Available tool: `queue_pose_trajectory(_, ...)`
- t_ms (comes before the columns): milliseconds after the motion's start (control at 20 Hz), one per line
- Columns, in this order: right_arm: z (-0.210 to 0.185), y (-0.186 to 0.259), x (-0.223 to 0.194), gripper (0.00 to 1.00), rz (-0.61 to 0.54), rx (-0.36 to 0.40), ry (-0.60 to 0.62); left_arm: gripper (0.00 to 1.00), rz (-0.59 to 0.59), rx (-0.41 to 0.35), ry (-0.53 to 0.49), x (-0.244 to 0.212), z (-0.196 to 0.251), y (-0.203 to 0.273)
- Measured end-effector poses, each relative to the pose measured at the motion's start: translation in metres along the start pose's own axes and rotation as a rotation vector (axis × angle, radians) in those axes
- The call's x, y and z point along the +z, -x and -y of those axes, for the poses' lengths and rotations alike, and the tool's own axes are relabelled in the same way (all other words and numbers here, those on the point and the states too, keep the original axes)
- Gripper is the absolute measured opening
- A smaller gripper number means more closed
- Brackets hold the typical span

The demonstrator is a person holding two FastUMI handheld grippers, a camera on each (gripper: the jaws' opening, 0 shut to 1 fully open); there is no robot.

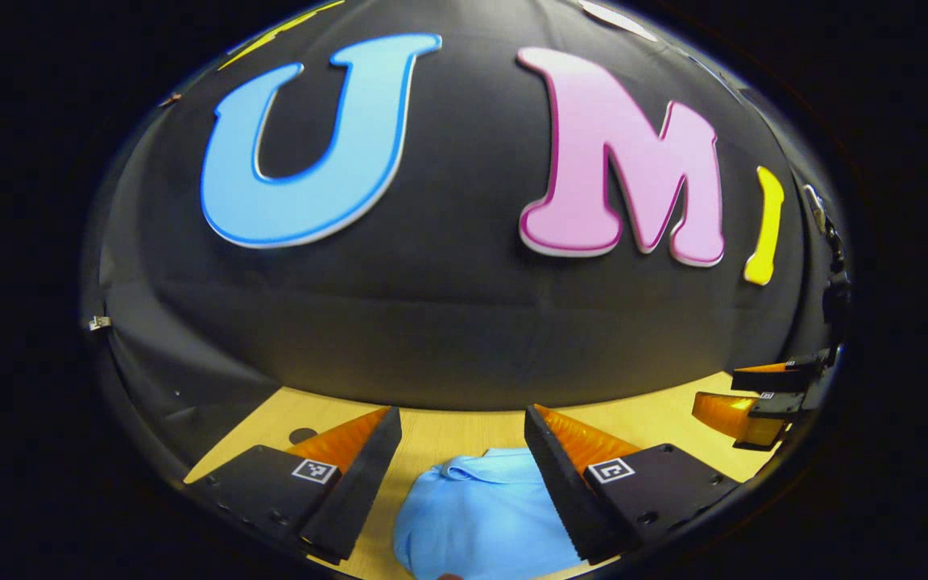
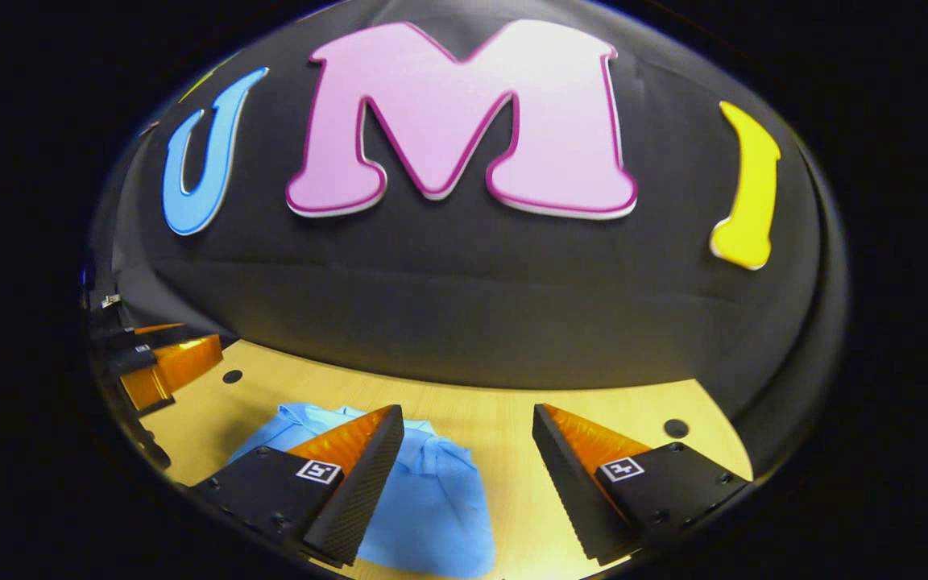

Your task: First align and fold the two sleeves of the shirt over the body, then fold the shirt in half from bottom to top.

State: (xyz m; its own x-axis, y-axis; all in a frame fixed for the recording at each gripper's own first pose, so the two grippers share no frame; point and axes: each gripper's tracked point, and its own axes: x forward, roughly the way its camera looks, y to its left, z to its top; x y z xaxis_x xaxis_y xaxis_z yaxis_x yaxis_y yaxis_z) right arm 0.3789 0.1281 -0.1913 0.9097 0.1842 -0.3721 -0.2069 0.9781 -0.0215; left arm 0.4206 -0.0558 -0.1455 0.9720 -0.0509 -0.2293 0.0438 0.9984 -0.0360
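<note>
A light blue shirt (image 1: 480,515) lies folded into a compact bundle on the wooden table (image 1: 464,431), collar toward the wall. My left gripper (image 1: 462,451) hangs open above it, fingers either side of the collar end and not touching the cloth. In the right gripper view the shirt (image 2: 432,499) lies low and left, partly behind the left finger. My right gripper (image 2: 468,451) is open over bare wood beside the shirt, holding nothing. Each view also catches the other gripper at its edge: the right gripper (image 1: 754,403) and the left gripper (image 2: 158,362).
The table (image 2: 512,411) ends at the black cloth wall close behind the shirt. Small round holes (image 2: 676,428) (image 2: 232,376) mark the tabletop near its back corners; another hole (image 1: 301,436) shows in the left gripper view.
</note>
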Motion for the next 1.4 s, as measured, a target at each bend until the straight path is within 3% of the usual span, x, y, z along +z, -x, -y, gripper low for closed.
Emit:
queue_pose_trajectory(300, 0.006, 0.128, 0.045, 0.99, 0.104, -0.024, -0.05, 0.99, 0.082, -0.028, 0.049, 0.056, 0.004, 0.121)
queue_pose_trajectory(600, 0.005, 0.252, 0.07, 0.99, 0.17, -0.043, -0.114, 0.99, 0.116, -0.033, 0.003, 0.064, -0.009, 0.253)
queue_pose_trajectory(950, -0.008, 0.354, 0.052, 0.99, 0.196, -0.063, -0.111, 0.99, 0.148, -0.049, -0.002, 0.052, -0.017, 0.365)
queue_pose_trajectory(1150, -0.016, 0.403, 0.032, 0.99, 0.198, -0.076, -0.047, 0.99, 0.158, -0.078, 0.05, 0.037, -0.013, 0.413)
queue_pose_trajectory(1400, -0.022, 0.458, 0.026, 0.98, 0.238, -0.08, -0.053, 1.0, 0.17, -0.083, 0.031, 0.026, -0.016, 0.456)
